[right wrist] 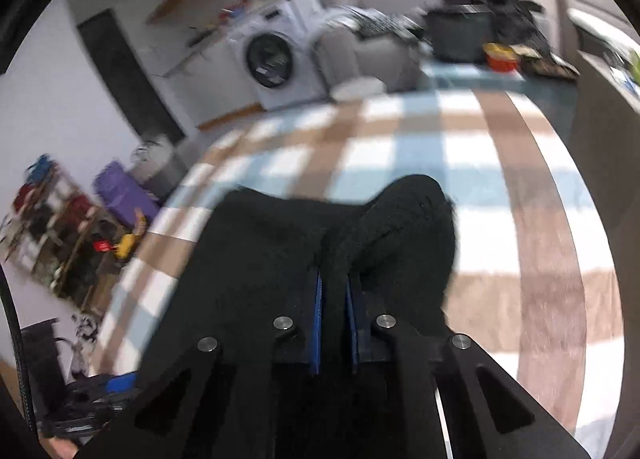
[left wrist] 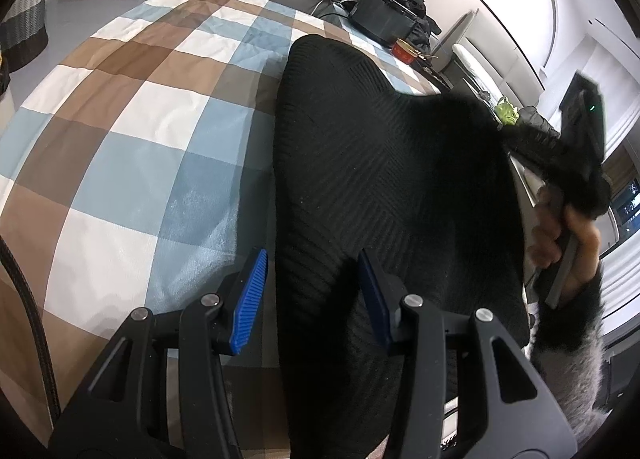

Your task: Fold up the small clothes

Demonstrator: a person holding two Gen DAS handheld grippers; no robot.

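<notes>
Two grippers here: right gripper [right wrist: 334, 299] pinches the black knit garment [left wrist: 384, 179] tight, left gripper [left wrist: 310, 299] gapes wide around its edge over the checked blanket [left wrist: 140, 131].

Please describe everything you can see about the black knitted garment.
The black garment looks like ribbed knit, soft and thick. Most of it lies spread on the checked blanket. The right gripper is shut on a bunched fold of it and lifts that part off the blanket. The left gripper is open, its fingers either side of the near edge, not pinching it.
</notes>
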